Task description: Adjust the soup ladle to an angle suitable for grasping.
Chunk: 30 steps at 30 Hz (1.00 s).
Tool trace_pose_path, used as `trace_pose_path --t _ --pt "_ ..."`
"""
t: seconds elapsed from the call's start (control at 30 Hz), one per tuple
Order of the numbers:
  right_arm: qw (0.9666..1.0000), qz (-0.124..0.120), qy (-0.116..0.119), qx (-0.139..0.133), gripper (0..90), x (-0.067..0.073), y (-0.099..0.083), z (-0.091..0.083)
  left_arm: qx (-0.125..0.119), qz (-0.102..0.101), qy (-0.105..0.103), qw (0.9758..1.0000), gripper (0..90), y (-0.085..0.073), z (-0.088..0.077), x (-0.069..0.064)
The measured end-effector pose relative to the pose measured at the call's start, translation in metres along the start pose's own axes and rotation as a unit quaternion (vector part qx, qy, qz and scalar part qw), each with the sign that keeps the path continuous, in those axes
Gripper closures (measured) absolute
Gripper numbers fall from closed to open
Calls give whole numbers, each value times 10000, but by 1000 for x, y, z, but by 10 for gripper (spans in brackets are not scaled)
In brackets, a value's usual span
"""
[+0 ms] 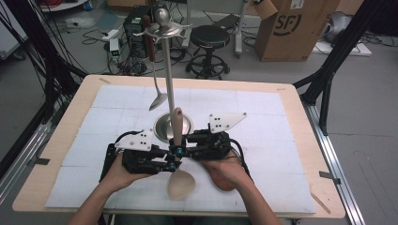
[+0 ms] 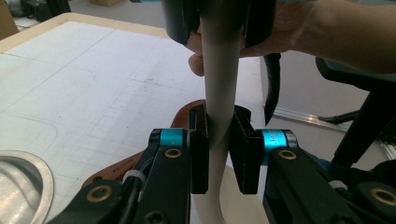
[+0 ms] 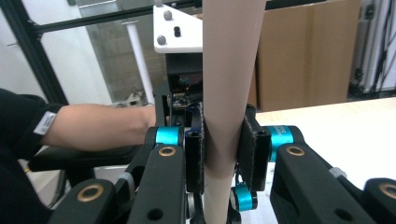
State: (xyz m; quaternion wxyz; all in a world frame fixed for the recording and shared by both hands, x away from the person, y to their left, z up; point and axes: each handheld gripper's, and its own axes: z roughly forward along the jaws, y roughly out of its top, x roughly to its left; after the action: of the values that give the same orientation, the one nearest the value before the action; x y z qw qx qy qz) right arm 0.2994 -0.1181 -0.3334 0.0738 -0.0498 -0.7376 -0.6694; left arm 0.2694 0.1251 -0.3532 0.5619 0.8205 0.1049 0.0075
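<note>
My left gripper (image 1: 172, 165) and my right gripper (image 1: 179, 139) both clamp the beige spoon (image 1: 179, 161) by its handle, left nearer the bowl, its long axis pointing from me toward the utensil stand (image 1: 169, 70) just beyond.

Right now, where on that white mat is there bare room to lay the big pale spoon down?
The white mat is bare right of the stand, out to the table's wooden edge, and along its far strip. The near left corner is free too. The middle is crowded: the stand's base, the hanging ladle, both grippers and the spoon.
</note>
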Motion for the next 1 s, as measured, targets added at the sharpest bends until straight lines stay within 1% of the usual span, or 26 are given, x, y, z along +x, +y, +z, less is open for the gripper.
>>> trace_pose_path --t 0.03,0.07,0.1,0.13,0.2,0.27,0.3,0.33,0.4,0.47,0.53,0.57,0.63,0.7,0.83,0.97,1.0 --pt "10000 -9 -65 17 753 0 0 0 -2 10 79 10000 781 0 0 0" --pt "9998 -14 -170 66 753 1 0 1 -34 -29 206 9998 756 0 -1 0" --pt "9996 -32 -275 99 754 1 0 1 -14 -43 299 9995 728 -1 -1 1" --pt "9992 -34 -373 121 755 2 0 2 -31 -79 366 9993 715 -1 -1 1" --pt "9979 -129 -601 189 757 3 1 2 -11 -104 499 9987 671 -3 -4 2" --pt "9969 -109 -738 248 759 3 2 2 -3 -202 591 9980 628 -6 -6 3" --pt "9965 -124 -790 243 759 2 3 3 -11 -292 631 9976 603 -7 -7 4" --pt "9957 -138 -874 276 759 2 4 2 -29 -346 631 9974 575 -8 -8 4" --pt "9944 -192 -997 294 759 2 7 3 -32 -354 731 9967 560 -10 -12 5" --pt "9928 -274 -1121 331 759 2 12 3 -53 -414 848 9955 519 -12 -16 6" --pt "9918 -279 -1193 363 759 1 17 4 -95 -485 944 9943 492 -15 -19 6" --pt "9914 -278 -1219 376 759 0 20 4 -59 -458 1005 9939 481 -16 -21 7" --pt "9904 -310 -1289 386 759 -1 26 5 -67 -510 1074 9929 448 -18 -23 8" --pt "9896 -336 -1342 404 759 -3 32 8 -70 -539 1135 9921 437 -21 -26 8" --pt "9890 -331 -1387 386 759 -7 43 12 -53 -556 1208 9911 415 -25 -31 9" --pt "9883 -342 -1437 378 759 -13 54 18 -68 -623 1289 9897 388 -30 -35 10" --pt "9884 -311 -1436 380 759 -13 56 19 -58 -650 1282 9896 379 -32 -35 11"
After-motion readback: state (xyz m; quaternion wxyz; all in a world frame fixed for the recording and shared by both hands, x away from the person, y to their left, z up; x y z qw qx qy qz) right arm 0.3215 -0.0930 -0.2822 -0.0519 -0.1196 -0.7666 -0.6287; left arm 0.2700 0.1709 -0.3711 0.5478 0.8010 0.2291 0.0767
